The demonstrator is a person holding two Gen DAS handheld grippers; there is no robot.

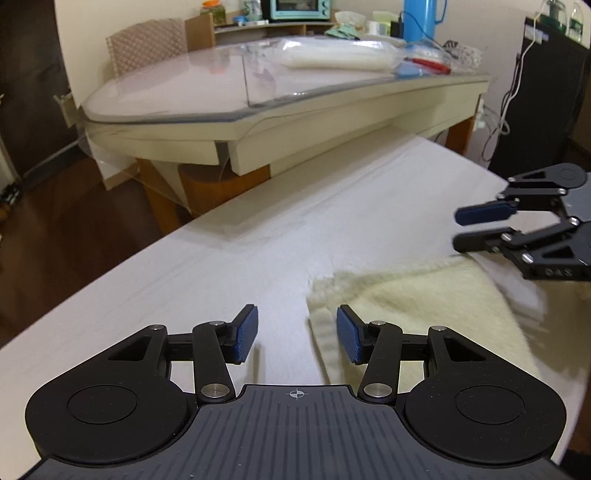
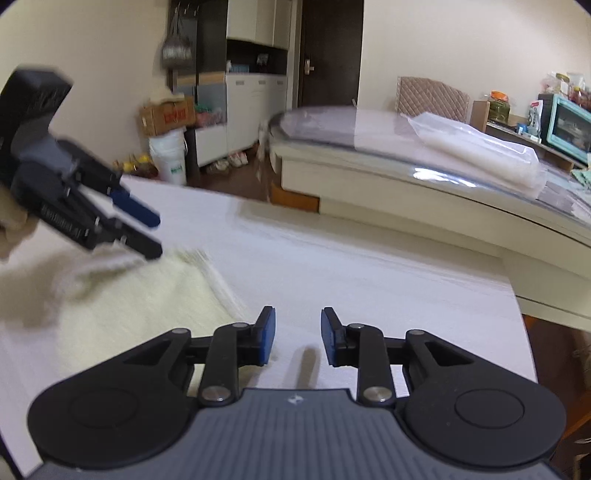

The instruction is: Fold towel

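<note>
On the white tabletop (image 1: 221,266), the left wrist view showed the pale yellow fluffy towel (image 1: 424,306) lying flat, the left gripper (image 1: 297,334) released above its near corner, the right gripper (image 1: 469,229) parted, empty, just beyond the towel's far edge. Only this view showed a blue thermos (image 1: 421,18). From the right wrist view, the right gripper (image 2: 297,334) hung released beside the towel (image 2: 140,302); only here a cardboard box (image 2: 168,114) appeared.

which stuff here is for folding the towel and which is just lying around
For the job:
- towel
- left gripper, open
- right gripper, open
- white table under the towel

Just lying about:
- glass-topped table
- plastic bag
- blue flask
- oven
- box
- bucket
</note>
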